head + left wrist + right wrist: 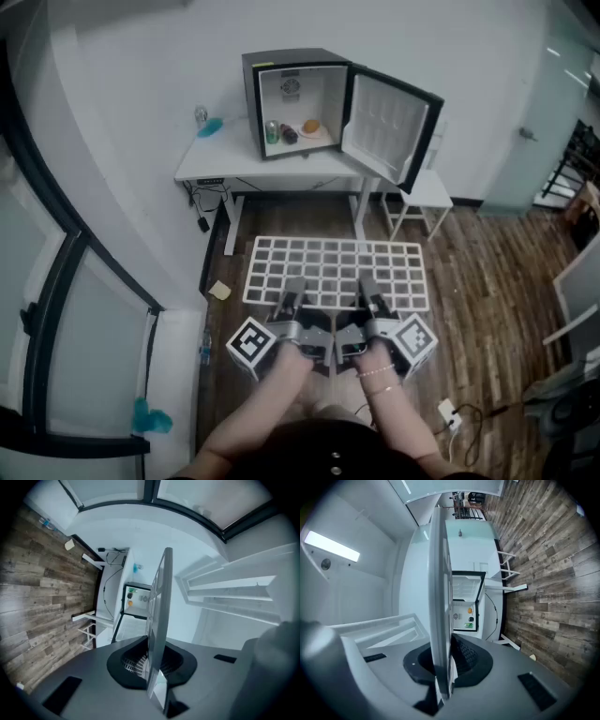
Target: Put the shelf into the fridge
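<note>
In the head view the person's forearms [281, 394] are cut off by the bottom edge, and the white grid shelf [337, 267] hangs flat above the wooden floor [487, 300], well short of the fridge [251, 108]. The fridge stands on the white bench [234, 159] with its door [389, 127] swung open to the right. Inside it, a green can [272, 131] and something orange [311, 126] are too small to name further. The left gripper [292, 289] and the right gripper [368, 286] sit side by side at the shelf's near edge, but from above the contact itself is hard to read. In the left gripper view the shelf [159, 620] shows only edge-on (its grid is barely visible), rising from between the dark fingers [133, 663], which are closed against both its faces. The fridge is small and distant beyond it. In the right gripper view the shelf [439, 597] again runs edge-on up the middle, hiding part of the room. That gripper's fingers [464, 656] are pressed shut on its near rim, with the open fridge just right of the shelf's edge.
</note>
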Available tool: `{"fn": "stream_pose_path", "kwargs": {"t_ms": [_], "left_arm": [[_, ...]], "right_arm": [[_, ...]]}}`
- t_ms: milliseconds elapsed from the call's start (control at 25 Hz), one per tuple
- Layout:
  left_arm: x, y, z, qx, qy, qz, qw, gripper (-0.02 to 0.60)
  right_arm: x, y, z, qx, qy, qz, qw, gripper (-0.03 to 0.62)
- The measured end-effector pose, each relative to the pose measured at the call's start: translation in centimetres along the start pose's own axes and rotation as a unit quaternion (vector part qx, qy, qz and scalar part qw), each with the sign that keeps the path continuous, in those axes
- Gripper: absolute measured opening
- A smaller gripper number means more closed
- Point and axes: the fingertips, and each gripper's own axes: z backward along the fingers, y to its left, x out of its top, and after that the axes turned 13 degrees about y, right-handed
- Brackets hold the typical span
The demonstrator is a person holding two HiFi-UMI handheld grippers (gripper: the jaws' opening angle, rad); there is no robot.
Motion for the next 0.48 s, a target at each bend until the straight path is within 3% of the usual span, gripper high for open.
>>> {"fn": "stream_pose_path", "kwargs": {"t_ms": [480], "left_arm": [[0.2, -0.14, -0.33, 0.005, -0.002, -0.006, 1.0, 0.033]], "right_arm": [[0.32, 0.39, -0.66, 0.001, 0.019, 0.007, 1.0, 0.028]]}}
